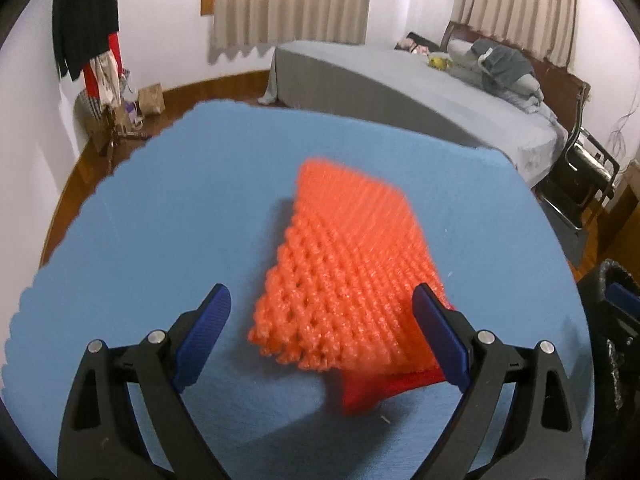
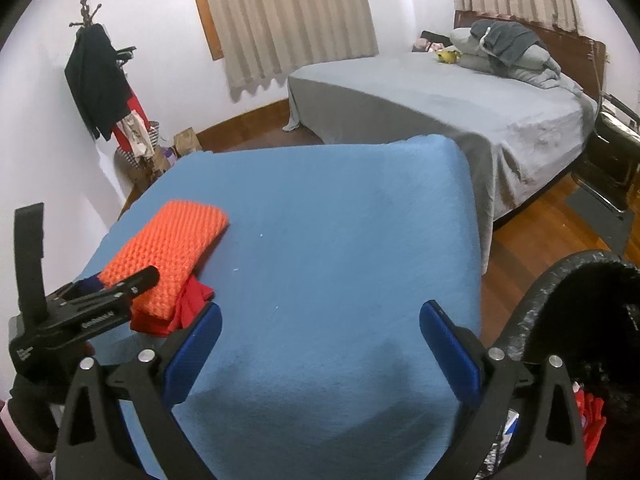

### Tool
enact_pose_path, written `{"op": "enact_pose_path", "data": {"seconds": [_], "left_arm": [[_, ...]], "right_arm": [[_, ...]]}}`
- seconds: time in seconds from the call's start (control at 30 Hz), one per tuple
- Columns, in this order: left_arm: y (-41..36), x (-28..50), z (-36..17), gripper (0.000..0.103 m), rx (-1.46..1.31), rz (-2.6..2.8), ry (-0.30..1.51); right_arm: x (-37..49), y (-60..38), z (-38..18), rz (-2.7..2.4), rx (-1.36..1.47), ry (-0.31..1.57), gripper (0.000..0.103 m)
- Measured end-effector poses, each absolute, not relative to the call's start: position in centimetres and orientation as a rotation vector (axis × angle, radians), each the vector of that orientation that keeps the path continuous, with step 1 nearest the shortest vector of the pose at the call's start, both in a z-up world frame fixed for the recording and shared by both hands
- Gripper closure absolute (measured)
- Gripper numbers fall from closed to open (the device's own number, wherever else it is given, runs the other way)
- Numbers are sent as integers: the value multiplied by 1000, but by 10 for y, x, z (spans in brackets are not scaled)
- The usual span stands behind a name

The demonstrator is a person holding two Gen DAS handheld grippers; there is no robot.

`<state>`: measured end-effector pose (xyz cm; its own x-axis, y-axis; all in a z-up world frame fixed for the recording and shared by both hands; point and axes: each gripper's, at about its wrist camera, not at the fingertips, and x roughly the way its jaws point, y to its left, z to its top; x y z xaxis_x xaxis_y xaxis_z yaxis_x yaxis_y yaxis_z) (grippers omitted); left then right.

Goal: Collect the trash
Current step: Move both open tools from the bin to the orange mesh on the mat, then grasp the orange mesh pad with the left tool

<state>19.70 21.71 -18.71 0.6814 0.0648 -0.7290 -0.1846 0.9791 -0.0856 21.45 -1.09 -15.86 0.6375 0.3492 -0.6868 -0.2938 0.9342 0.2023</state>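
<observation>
From the left wrist view, the left gripper (image 1: 322, 336) is seen spread wide above the blue surface (image 1: 160, 208); an orange foam net (image 1: 344, 276) lies between and just ahead of its fingers, a red piece (image 1: 380, 394) tucked under its near end; nothing is pinched. From the right wrist view, the right gripper (image 2: 320, 350) is likewise spread, with only bare surface (image 2: 320, 220) between its fingers; the foam net (image 2: 168, 256) lies ahead to its left, at the left gripper (image 2: 132, 280); a black-lined bin (image 2: 560, 300) is seen close on its right.

Both wrist views over blue table (image 1: 160, 200)
</observation>
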Motion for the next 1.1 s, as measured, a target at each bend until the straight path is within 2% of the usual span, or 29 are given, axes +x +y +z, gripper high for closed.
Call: {"op": "enact_pose_path", "data": {"seconds": [0.13, 0.23, 0.43, 0.5, 0.57, 0.6, 0.67, 1.1], "left_arm": [[220, 196, -197, 14, -179, 127, 827], [223, 192, -197, 24, -195, 135, 816], [221, 179, -184, 35, -184, 150, 760], [221, 177, -180, 48, -190, 148, 749], [221, 177, -177, 69, -201, 137, 745], [222, 177, -176, 73, -209, 129, 746], [221, 178, -176, 89, -218, 109, 750], [227, 148, -147, 91, -242, 140, 640]], "right_arm": [[214, -5, -162, 376, 62, 810, 6], [213, -2, -163, 379, 56, 814, 6], [214, 0, -166, 385, 48, 822, 6], [213, 1, -165, 387, 48, 823, 6], [213, 3, -164, 390, 45, 821, 6], [213, 3, -164, 392, 45, 819, 6], [211, 6, -163, 392, 45, 815, 6], [204, 16, -152, 411, 49, 777, 6]]}}
